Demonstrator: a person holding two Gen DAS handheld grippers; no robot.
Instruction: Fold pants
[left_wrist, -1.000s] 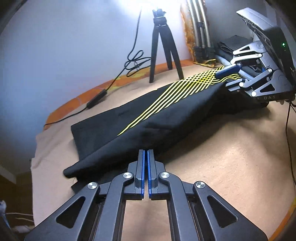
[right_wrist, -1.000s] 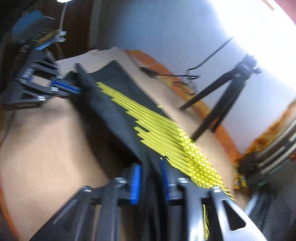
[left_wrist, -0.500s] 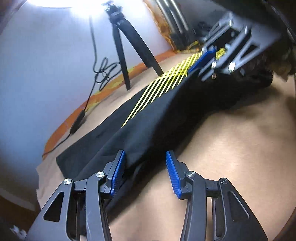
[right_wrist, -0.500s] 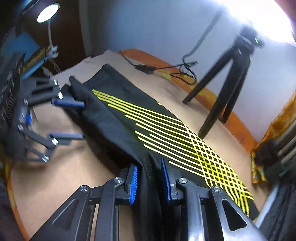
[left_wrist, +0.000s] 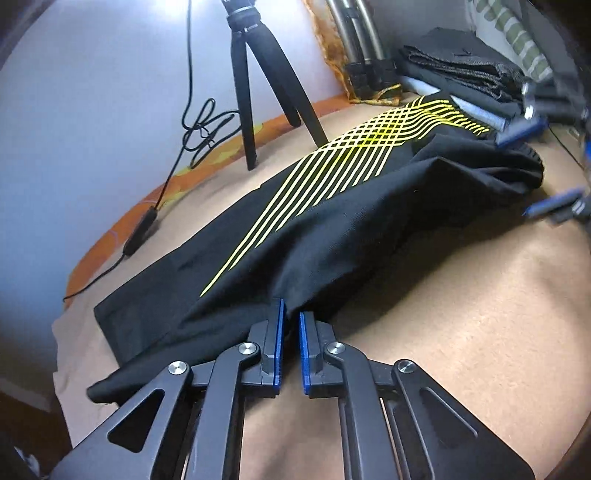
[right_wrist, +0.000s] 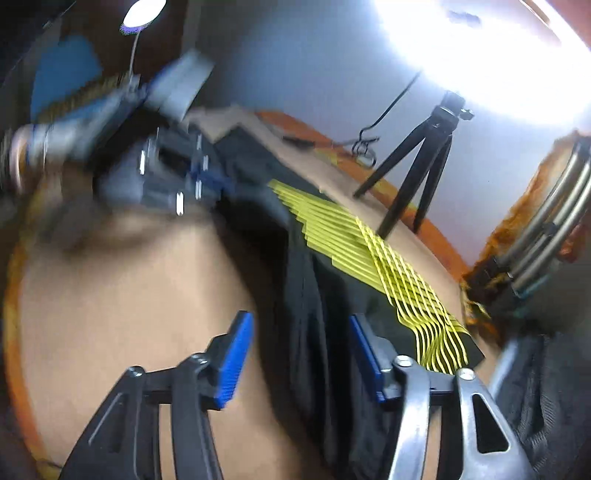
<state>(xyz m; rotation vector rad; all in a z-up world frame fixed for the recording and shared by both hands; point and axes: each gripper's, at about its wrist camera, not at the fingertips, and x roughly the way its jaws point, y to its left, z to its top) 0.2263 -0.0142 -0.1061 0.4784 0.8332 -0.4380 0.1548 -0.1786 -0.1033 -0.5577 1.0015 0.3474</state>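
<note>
Black pants (left_wrist: 332, 229) with yellow stripes lie lengthwise on a tan cloth surface (left_wrist: 461, 295), one leg folded over the other. My left gripper (left_wrist: 290, 325) is nearly closed at the near edge of the folded leg, with a small gap between its blue pads and no cloth between them. My right gripper (right_wrist: 299, 354) is open, its pads either side of the waist end of the pants (right_wrist: 314, 295) without pinching it. It also shows blurred at the far right of the left wrist view (left_wrist: 535, 170).
A black tripod (left_wrist: 258, 74) and a cable (left_wrist: 177, 155) stand behind the pants near the wall. Folded dark clothes (left_wrist: 461, 62) are stacked at the back right. Metal poles (right_wrist: 546, 236) lean in the corner. An orange border edges the surface.
My right gripper opened and let go of the waist end. My left gripper opened half a second ago and has since nearly closed at the leg's edge. The pants now lie flat.
</note>
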